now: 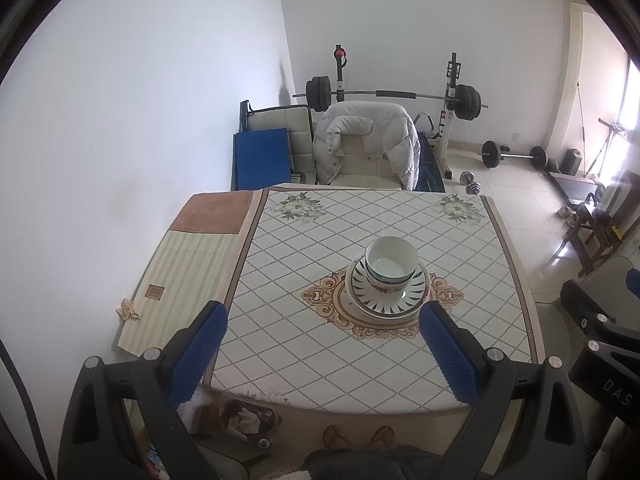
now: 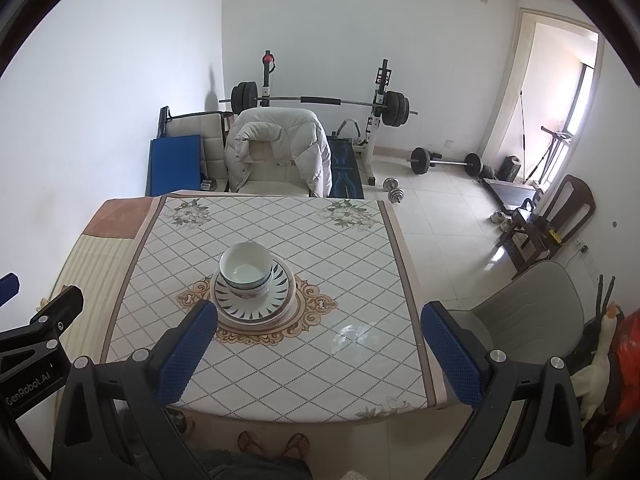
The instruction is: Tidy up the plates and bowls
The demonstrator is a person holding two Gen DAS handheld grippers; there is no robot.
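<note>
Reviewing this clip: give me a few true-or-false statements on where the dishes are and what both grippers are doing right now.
1. The white bowls sit nested on the striped-rim plates. True.
2. The left gripper is shut on a bowl. False: its blue-padded jaws are wide open, holding nothing.
3. The dish stack stands on the ornate medallion of the diamond-patterned tablecloth. True.
4. The right gripper holds a plate. False: it is open and empty, short of the stack.
5. A white padded jacket drapes the chair beyond the table. True.
</note>
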